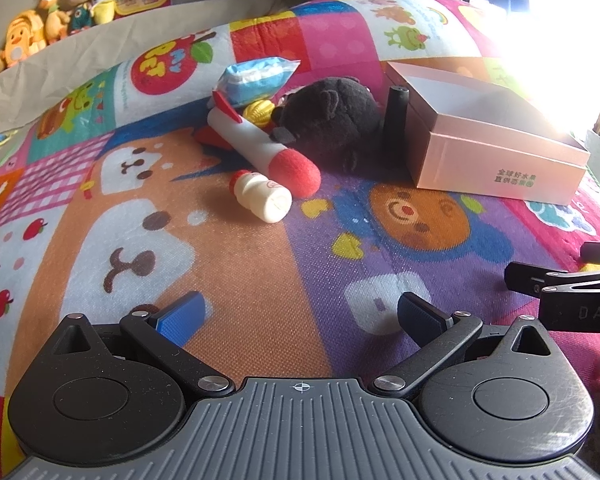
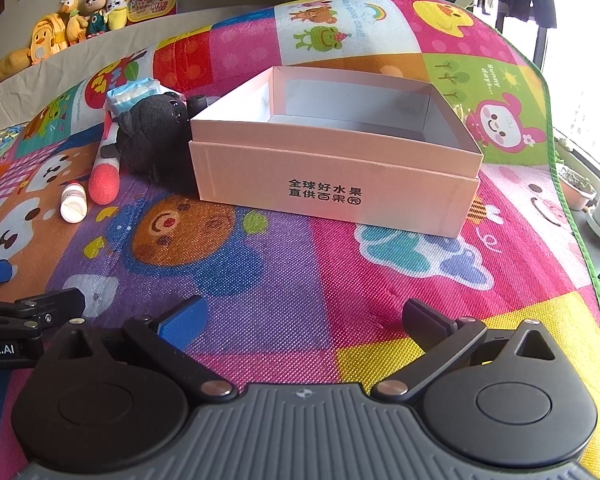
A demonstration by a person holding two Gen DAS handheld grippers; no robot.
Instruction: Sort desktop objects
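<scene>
A pile of objects lies on the colourful play mat: a small white bottle with a red cap (image 1: 262, 196) (image 2: 73, 202), a white plush rocket with a red nose (image 1: 260, 148) (image 2: 104, 176), a black plush animal (image 1: 332, 120) (image 2: 152, 136), a blue-white packet (image 1: 256, 78) (image 2: 134, 94), a yellow item (image 1: 260, 111) and a black cylinder (image 1: 396, 120) (image 2: 198, 104). To their right stands an open pink cardboard box (image 1: 496, 164) (image 2: 332, 184), nothing visible inside. My left gripper (image 1: 300, 314) hovers open near the mat's front, well short of the bottle. My right gripper (image 2: 302, 318) is open in front of the box.
Plush toys (image 1: 52, 16) (image 2: 80, 16) line a ledge at the back left. The mat (image 1: 260, 264) (image 2: 380, 280) ends at a green edge (image 2: 580, 240) on the right, with plant pots (image 2: 580, 188) beyond. The right gripper's body (image 1: 568, 292) shows at the left view's right edge.
</scene>
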